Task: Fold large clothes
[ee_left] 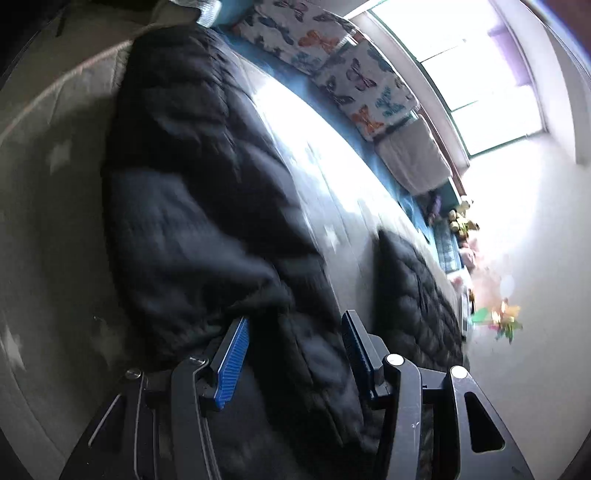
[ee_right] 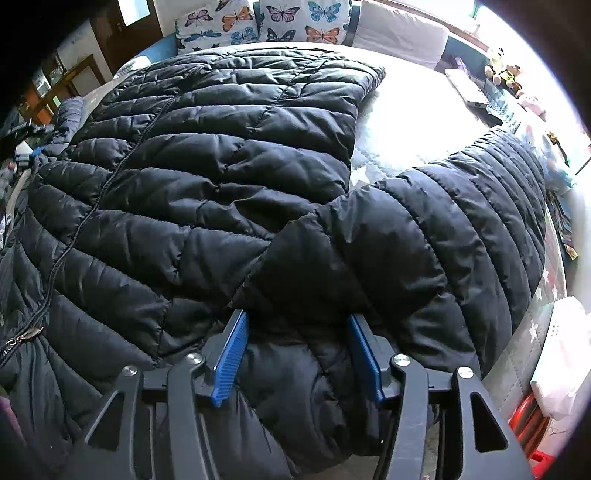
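Observation:
A black quilted puffer jacket [ee_right: 221,147] lies spread on the bed [ee_right: 406,110], zip running down its left side. One sleeve [ee_right: 461,221] stretches out to the right and curves toward the bed's edge. My right gripper [ee_right: 297,314] hangs over the shoulder where that sleeve joins the body, jaws apart, puffy fabric bulging between the blue pads without being pinched. In the blurred left wrist view, the jacket [ee_left: 192,184] fills the middle and the sleeve [ee_left: 410,295] lies at the right. My left gripper [ee_left: 294,317] stands open just over the jacket's near edge, with dark fabric beneath its jaws.
Butterfly-print pillows [ee_right: 258,22] and a white pillow [ee_right: 402,33] line the head of the bed. Stuffed toys [ee_right: 502,70] sit by the bright window [ee_left: 480,74]. A dark wooden dresser [ee_right: 74,81] stands at the left. Something red [ee_right: 528,417] lies below the bed's right edge.

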A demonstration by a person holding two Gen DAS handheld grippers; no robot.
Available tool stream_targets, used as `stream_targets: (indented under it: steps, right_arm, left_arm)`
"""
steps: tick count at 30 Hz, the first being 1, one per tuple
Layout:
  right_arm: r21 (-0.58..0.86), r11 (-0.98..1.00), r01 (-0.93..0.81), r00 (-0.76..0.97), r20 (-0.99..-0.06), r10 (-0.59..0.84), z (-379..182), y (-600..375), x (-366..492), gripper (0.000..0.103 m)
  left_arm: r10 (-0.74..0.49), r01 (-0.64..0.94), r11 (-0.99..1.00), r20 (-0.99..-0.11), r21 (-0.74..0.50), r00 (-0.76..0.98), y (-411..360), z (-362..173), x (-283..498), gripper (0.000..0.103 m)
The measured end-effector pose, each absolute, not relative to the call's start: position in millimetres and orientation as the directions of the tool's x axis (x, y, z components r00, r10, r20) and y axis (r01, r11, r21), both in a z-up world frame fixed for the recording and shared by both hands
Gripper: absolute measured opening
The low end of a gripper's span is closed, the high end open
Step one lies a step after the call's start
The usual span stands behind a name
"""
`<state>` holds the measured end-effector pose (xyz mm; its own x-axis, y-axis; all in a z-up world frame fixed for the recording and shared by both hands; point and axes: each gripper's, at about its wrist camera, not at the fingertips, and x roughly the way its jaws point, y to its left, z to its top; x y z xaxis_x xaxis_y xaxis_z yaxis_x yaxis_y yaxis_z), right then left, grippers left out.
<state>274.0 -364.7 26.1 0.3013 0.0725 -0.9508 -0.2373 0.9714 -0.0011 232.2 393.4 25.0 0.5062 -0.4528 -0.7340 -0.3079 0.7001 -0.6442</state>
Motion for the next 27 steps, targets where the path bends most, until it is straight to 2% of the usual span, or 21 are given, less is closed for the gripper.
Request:
stream_targets:
  steps: [4, 9, 19, 22, 24, 26, 27]
  right_arm:
    - [-0.001, 0.973, -0.23, 0.286, -0.956, 0.066, 25.4, -364.3, 278.4, 0.062]
    - [-0.006, 0.976, -0.218, 0.27, -0.961, 0.055, 25.0, -363.5, 281.2, 0.063]
    - [-0.018, 0.978, -0.21, 0.243, -0.969, 0.035, 21.8, -362.1, 287.0, 0.065]
    - [-0.02, 0.977, -0.212, 0.244, -0.969, 0.033, 20.8, -361.3, 287.4, 0.065]
    - [-0.018, 0.977, -0.211, 0.246, -0.969, 0.035, 20.4, -361.5, 287.1, 0.065]
    - [-0.02, 0.977, -0.213, 0.251, -0.967, 0.035, 20.8, -360.7, 286.6, 0.065]
    - [-0.019, 0.977, -0.213, 0.254, -0.966, 0.036, 20.2, -360.4, 287.7, 0.065]
  left_arm:
    - [-0.376, -0.37, 0.698, -0.754, -0.613, 0.539, 436.4, 25.4, 268.6, 0.055]
    - [-0.417, -0.402, 0.645, -0.74, -0.65, 0.528, 478.0, 13.2, 311.9, 0.055]
    - [-0.342, -0.428, 0.664, -0.757, -0.614, 0.557, 511.8, 11.2, 386.0, 0.056]
    - [-0.333, -0.401, 0.699, -0.765, -0.593, 0.551, 509.4, 25.1, 390.6, 0.056]
    - [-0.312, -0.359, 0.721, -0.741, -0.592, 0.595, 500.7, 45.5, 379.9, 0.056]
    - [-0.266, -0.338, 0.747, -0.723, -0.573, 0.637, 504.2, 66.2, 355.6, 0.063]
    - [-0.255, -0.338, 0.752, -0.723, -0.566, 0.643, 504.4, 71.7, 344.8, 0.074]
